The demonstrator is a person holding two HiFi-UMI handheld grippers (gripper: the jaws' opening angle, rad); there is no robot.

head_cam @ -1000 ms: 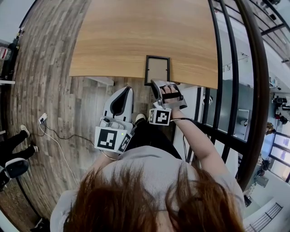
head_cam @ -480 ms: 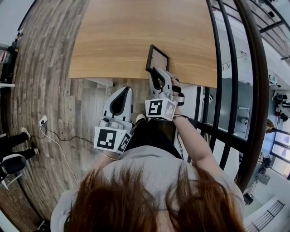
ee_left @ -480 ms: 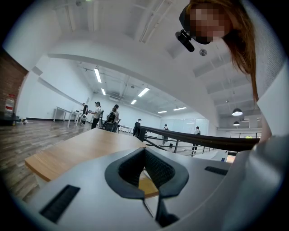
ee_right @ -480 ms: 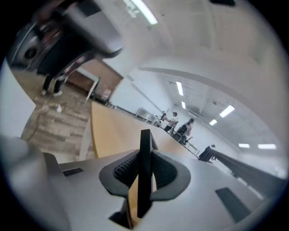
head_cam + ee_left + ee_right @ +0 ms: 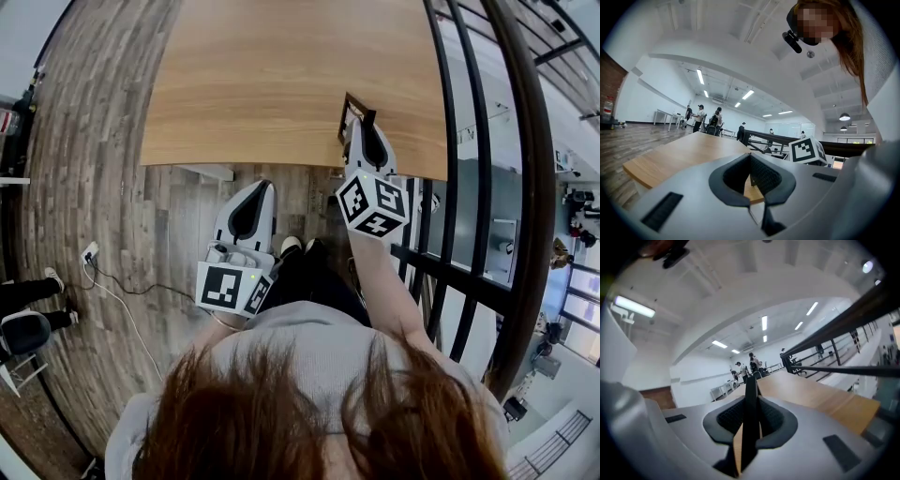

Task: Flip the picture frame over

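Head view: the picture frame (image 5: 348, 110), flat on the table (image 5: 262, 66) a second ago, now stands on edge near its rim, clamped in the right gripper (image 5: 364, 127), so the flip looks about half done. Left gripper view: the left gripper (image 5: 751, 185) has its jaws together, empty. Right gripper view: the jaws pinch the frame's thin edge. No legible writing, only square markers.

I'm looking at a light wood-grain table (image 5: 262, 84) standing on a grey plank floor (image 5: 103, 169). The picture frame (image 5: 751, 394) is up on edge at the table's near right corner (whether it touches the top, I can't tell). A white cable and plug (image 5: 90, 249) lie on the floor.
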